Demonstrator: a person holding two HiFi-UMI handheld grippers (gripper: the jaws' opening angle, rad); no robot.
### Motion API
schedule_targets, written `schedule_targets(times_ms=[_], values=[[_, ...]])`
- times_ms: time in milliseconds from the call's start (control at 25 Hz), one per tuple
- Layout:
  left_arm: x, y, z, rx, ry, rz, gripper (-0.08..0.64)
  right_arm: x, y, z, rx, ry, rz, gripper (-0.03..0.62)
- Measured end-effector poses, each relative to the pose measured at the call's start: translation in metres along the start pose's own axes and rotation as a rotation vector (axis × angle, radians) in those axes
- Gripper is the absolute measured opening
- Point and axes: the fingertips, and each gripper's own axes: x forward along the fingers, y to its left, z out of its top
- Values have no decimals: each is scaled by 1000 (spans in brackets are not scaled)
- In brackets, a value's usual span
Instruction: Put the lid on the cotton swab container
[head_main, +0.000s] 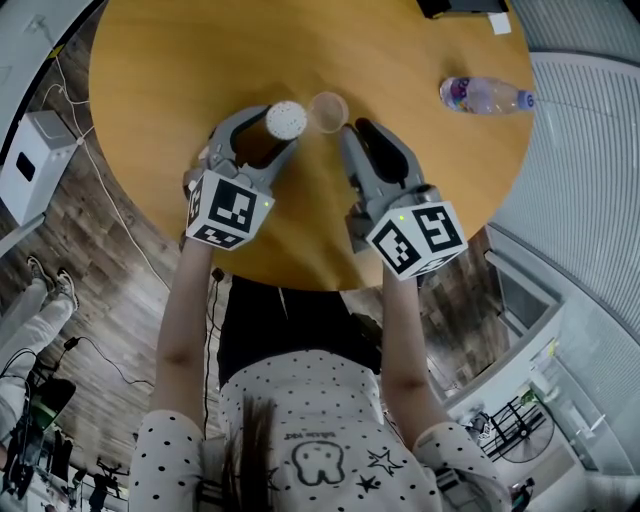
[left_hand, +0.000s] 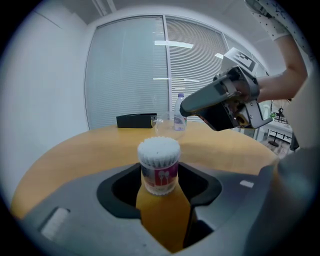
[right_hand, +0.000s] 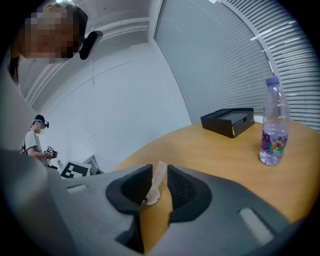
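Round wooden table (head_main: 180, 60) takes up most of the head view, w/ both claws held over its near edge.

Left claw (head_main: 278, 128): jaws spread wide, one either side of the cotton swab tub (left_hand: 159, 167). The pads sit just beside the tub's sides but aren't seen squeezing it.

Right claw (head_main: 352, 126): jaws drawn close together, pinching the clear lid (head_main: 328, 110). In the right gripper view the lid shows edge-on & tilted btwn the pads.

Black box (right_hand: 227, 121) lies at the far edge of the table, low & flat. What's in it can't be seen. A small white card (head_main: 500, 22) lies just beside it.

Bottle (right_hand: 272, 127) stands upright near the box, clear plastic w/ cap on & a coloured label low down. Its fill level can't be told.

The tub stands upright on the table btwn the left claw's jaws. It's short & round w/ a red-and-white label. It's packed full of swabs (left_hand: 158, 150), white tips up & level w/ the rim, top uncovered.

The lid is off the tub. In the head view it sits just beside the tub on the right, at the right claw's tip, hollow side up. It's the smallest item here, shallow, see-through & empty.
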Motion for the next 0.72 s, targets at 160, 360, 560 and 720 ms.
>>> schedule_targets(times_ms=[160, 360, 560, 720], values=[[1, 1, 0, -5, 1, 0, 242, 0, -6, 3, 10, -12, -10, 101], [0, 0, 0, -7, 2, 6, 241, 2, -12, 2, 37, -10, -5, 101], [0, 0, -1, -13, 4, 9, 241, 7, -10, -3, 77, -1, 24, 101], [0, -1, -2, -16, 4, 8, 241, 7, -8, -4, 85, 1, 40, 101]])
